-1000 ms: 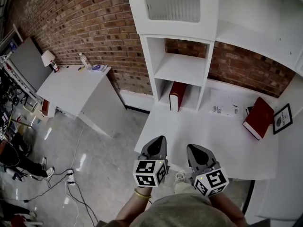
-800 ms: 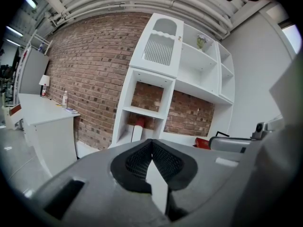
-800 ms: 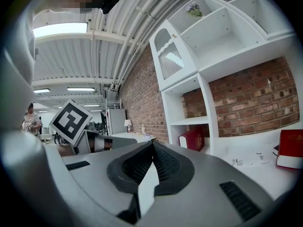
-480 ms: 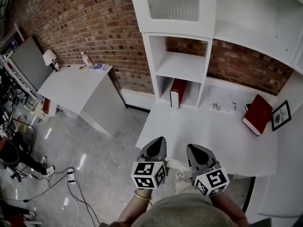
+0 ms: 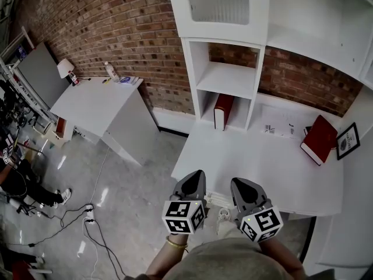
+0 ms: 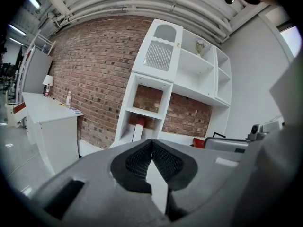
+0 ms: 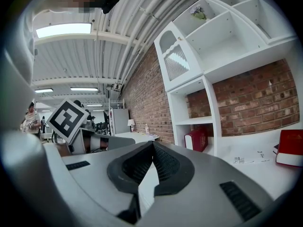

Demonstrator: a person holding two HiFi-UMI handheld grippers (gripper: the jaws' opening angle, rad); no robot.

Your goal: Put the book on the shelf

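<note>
A dark red book lies flat at the right end of the white desk, and shows in the right gripper view too. A second red book stands upright in the lowest cubby of the white shelf unit. My left gripper and right gripper hover side by side off the desk's near edge, far from both books. Both point toward the shelf. The left gripper's jaws meet with nothing in them, and the right gripper's jaws do the same.
A black picture frame leans at the desk's far right beside the lying book. Papers lie near the brick wall. A separate white table with a lamp and bottle stands to the left. Cables run over the floor.
The head view has drifted slightly, so the shelf and desk sit a little further right in frame. Both grippers keep their place and stay shut.
</note>
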